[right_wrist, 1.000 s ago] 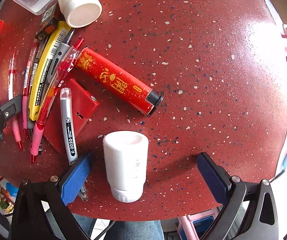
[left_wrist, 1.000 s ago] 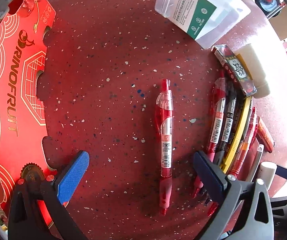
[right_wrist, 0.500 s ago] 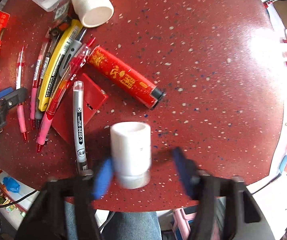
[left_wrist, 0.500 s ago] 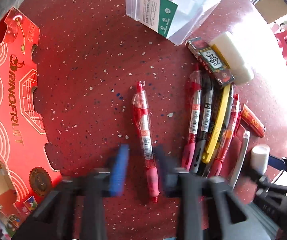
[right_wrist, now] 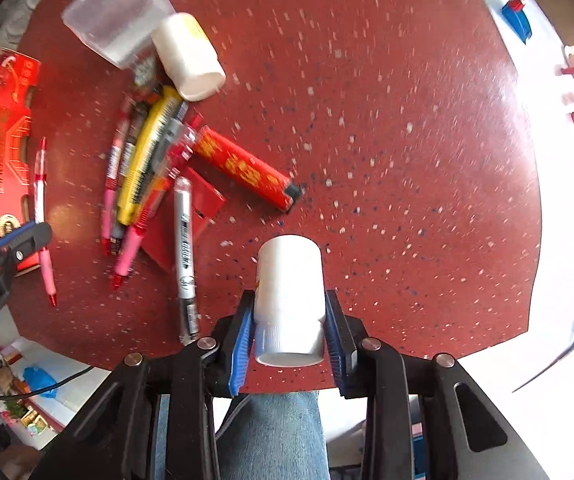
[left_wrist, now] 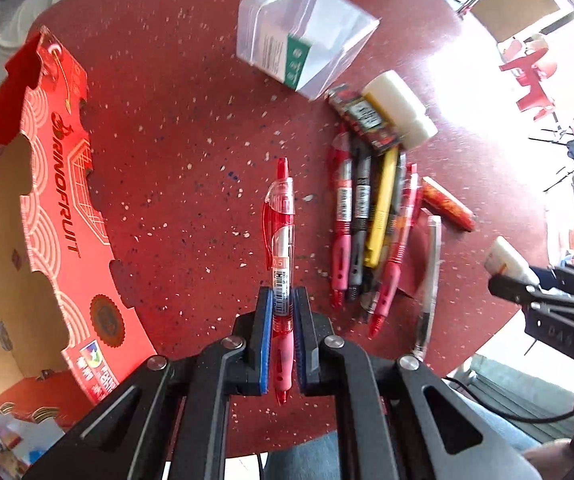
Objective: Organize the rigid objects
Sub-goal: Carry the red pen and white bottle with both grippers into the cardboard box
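Fingers of the left gripper (left_wrist: pixel 283 344) are clamped on the red pen (left_wrist: pixel 280 256), the blue pads pressed against its lower barrel near the pink grip, so that the clip end juts forward above the table (left_wrist: pixel 191 128). The pen is carried clear of the surface and apart from the others, presumably so that it can be set down somewhere by itself. Fingers of the right gripper (right_wrist: pixel 290 332) have just been closing and are now pressed on both sides of the white bottle (right_wrist: pixel 290 300), low on its body near the ribbed cap; the round body is thereby kept from rolling. Whether the bottle is fully off the table cannot be told. Between the two held items the row of pens (left_wrist: pixel 371 224) is seen lying side by side, with a silver marker (right_wrist: pixel 185 248) and a red tube (right_wrist: pixel 247 168) just beside it. A second white bottle (right_wrist: pixel 189 58) and a clear plastic box (left_wrist: pixel 303 44) are found at the far end of that row. At the left edge of the table an open red cardboard box (left_wrist: pixel 59 216) is placed, judged a likely destination for sorted items.
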A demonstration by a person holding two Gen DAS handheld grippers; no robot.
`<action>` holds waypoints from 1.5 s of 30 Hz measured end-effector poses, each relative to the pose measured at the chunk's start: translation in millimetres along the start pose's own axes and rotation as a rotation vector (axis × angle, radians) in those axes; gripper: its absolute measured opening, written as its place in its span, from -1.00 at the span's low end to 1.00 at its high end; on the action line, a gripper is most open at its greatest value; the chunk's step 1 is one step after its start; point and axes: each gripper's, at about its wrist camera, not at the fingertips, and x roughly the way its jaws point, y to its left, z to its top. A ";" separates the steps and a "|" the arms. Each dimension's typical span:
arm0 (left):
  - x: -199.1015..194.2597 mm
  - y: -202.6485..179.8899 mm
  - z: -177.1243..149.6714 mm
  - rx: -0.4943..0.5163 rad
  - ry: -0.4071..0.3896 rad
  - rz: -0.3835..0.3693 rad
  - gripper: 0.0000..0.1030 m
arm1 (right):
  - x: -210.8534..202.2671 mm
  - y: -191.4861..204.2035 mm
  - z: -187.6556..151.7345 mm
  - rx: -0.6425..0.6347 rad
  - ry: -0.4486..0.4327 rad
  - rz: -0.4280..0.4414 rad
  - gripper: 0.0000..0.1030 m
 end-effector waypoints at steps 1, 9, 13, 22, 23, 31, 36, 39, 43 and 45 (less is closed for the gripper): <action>-8.9 -9.5 -6.4 0.003 -0.005 -0.007 -0.80 | -7.8 4.8 2.9 -0.008 -0.012 0.001 -0.34; -103.0 13.5 -16.6 -0.034 -0.091 -0.041 -0.80 | -58.3 64.9 29.7 -0.112 -0.099 -0.003 -0.34; -132.2 31.7 -43.4 -0.084 -0.129 -0.043 -0.80 | -72.9 91.0 37.5 -0.166 -0.124 0.002 -0.33; -121.4 56.0 -181.2 -0.242 -0.200 -0.010 -0.80 | -79.7 128.1 18.0 -0.296 -0.154 0.025 -0.33; -121.5 61.8 -194.6 -0.264 -0.206 -0.002 -0.80 | -80.3 134.3 16.6 -0.312 -0.157 0.029 -0.33; -128.0 112.4 -208.5 -0.403 -0.239 0.041 -0.80 | -84.2 192.8 14.4 -0.437 -0.177 0.053 -0.33; -100.0 127.9 -241.5 -0.500 -0.262 0.081 -0.80 | -89.4 229.8 17.0 -0.508 -0.185 0.072 -0.33; -76.7 133.4 -263.1 -0.540 -0.272 0.113 -0.80 | -91.8 254.2 19.5 -0.575 -0.190 0.106 -0.33; -43.2 140.5 -284.2 -0.595 -0.276 0.150 -0.80 | -96.7 287.3 23.2 -0.626 -0.204 0.152 -0.33; -29.2 143.7 -289.6 -0.617 -0.274 0.168 -0.80 | -98.0 302.4 24.6 -0.648 -0.208 0.175 -0.33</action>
